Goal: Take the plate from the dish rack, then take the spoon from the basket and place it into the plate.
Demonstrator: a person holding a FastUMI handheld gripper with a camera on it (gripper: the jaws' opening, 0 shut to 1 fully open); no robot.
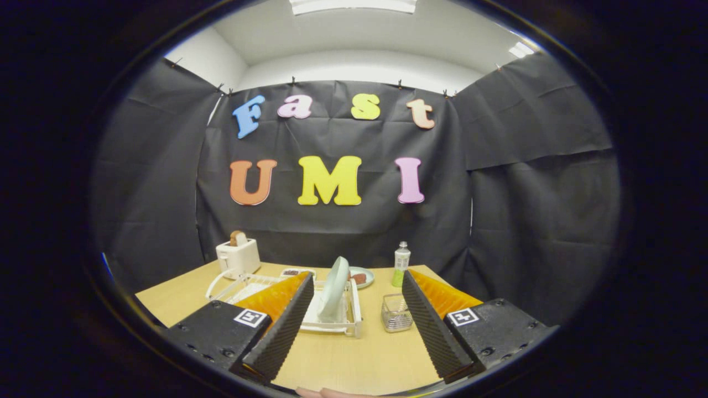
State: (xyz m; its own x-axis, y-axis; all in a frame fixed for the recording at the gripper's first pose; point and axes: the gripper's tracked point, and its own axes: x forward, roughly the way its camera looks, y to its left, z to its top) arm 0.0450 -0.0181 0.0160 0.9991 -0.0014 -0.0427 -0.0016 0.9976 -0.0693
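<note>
A pale green plate (334, 288) stands on edge in a white dish rack (332, 320) on the wooden table (354, 359). Right of the rack sits a small wire mesh basket (396, 314) with a spoon (397, 319) lying in it, hard to make out. My gripper (355, 279) is open, its two fingers spread wide above the near table. The plate and rack lie between and beyond the fingers, well ahead of the fingertips (303, 283). The basket sits just inside the right finger (426, 320). Nothing is held.
A white toaster (238, 257) with a slice of bread stands at the back left. Behind the rack are a small dish (297, 272) and a plate holding food (362, 276). A small bottle (401, 264) stands at the back right.
</note>
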